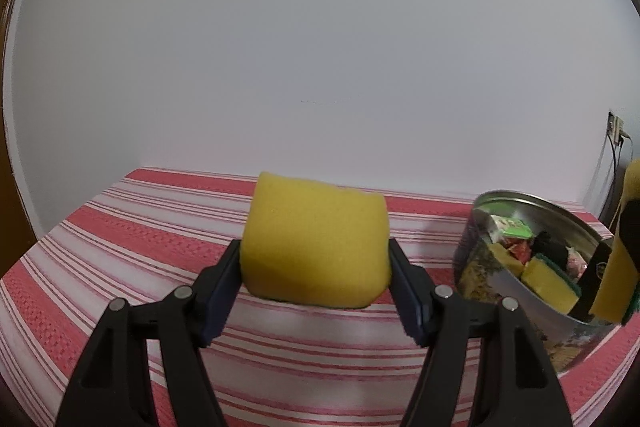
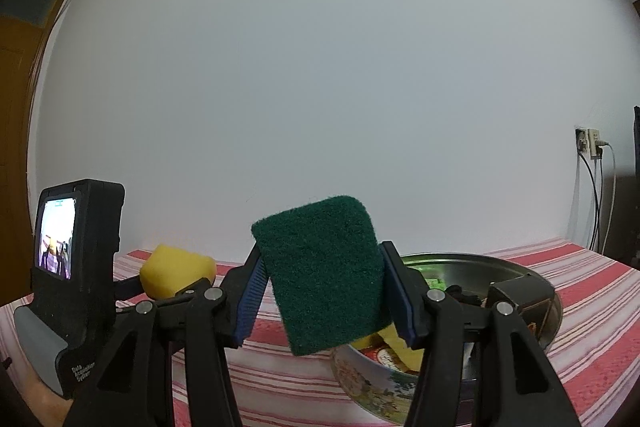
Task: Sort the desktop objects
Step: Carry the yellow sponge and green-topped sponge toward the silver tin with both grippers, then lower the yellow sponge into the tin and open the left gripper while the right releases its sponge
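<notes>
Clamping a sponge each, the right gripper [image 2: 320, 281] hangs just behind the metal bowl [image 2: 472, 263], nearer than the left gripper [image 1: 314, 259].

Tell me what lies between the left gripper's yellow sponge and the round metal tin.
Only bare striped tablecloth separates the yellow sponge from the round metal tin, shown in the left wrist view.

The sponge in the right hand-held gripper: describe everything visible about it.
The sponge is a rounded rectangle showing its dark green, fuzzy scouring face to the right wrist camera; a yellow foam layer backs it, seen edge-on from the left wrist view. It is pinched at both sides between the blue pads of the right hand-held gripper, tilted slightly, held in the air above the near rim of the metal tin. Only the pads touch it.
</notes>
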Demonstrator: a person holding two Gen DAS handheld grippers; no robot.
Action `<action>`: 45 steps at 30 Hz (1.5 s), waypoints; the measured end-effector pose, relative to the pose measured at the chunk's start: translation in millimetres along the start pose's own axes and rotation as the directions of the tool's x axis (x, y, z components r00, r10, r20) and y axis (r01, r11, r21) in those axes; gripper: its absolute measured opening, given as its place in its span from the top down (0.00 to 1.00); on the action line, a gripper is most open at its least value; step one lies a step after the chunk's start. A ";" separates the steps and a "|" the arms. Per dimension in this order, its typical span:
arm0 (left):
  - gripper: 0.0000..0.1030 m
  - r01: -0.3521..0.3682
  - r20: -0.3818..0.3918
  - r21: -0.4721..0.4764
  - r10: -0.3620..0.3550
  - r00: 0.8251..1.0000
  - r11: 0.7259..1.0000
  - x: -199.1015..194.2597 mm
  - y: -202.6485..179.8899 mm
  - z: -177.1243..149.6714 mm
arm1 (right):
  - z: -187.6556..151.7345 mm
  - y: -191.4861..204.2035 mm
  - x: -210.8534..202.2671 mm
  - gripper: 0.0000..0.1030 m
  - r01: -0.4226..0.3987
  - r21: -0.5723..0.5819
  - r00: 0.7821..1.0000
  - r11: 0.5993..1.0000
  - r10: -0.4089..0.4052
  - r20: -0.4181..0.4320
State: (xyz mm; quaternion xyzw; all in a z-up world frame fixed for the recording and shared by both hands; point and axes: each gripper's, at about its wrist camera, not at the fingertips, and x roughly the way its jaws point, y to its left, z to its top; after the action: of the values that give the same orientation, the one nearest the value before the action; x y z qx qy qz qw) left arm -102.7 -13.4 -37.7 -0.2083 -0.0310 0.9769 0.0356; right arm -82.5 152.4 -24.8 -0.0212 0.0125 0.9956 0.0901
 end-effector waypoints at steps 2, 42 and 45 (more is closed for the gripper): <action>0.33 0.009 0.002 0.001 -0.009 1.000 1.000 -2.5 -3.3 -1.2 | 0.0 -4.0 -4.7 0.45 0.003 0.001 1.000 1.000 -0.003 0.006; 0.33 0.317 -0.009 0.198 -0.322 0.947 0.927 -42.6 -160.8 -3.4 | 23.3 -103.6 -46.9 0.44 0.296 0.094 0.955 0.951 -0.297 -0.002; 0.33 0.321 -0.034 0.203 -0.321 0.946 0.925 -35.8 -177.3 6.9 | 29.7 -121.3 -26.9 0.44 0.302 0.091 0.953 0.949 -0.301 -0.023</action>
State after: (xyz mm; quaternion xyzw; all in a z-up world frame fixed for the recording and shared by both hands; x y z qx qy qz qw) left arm -62.9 159.9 -3.5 -0.1959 0.0364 0.9558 0.2163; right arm -35.4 267.7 3.5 -0.0230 0.0562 0.9684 0.2420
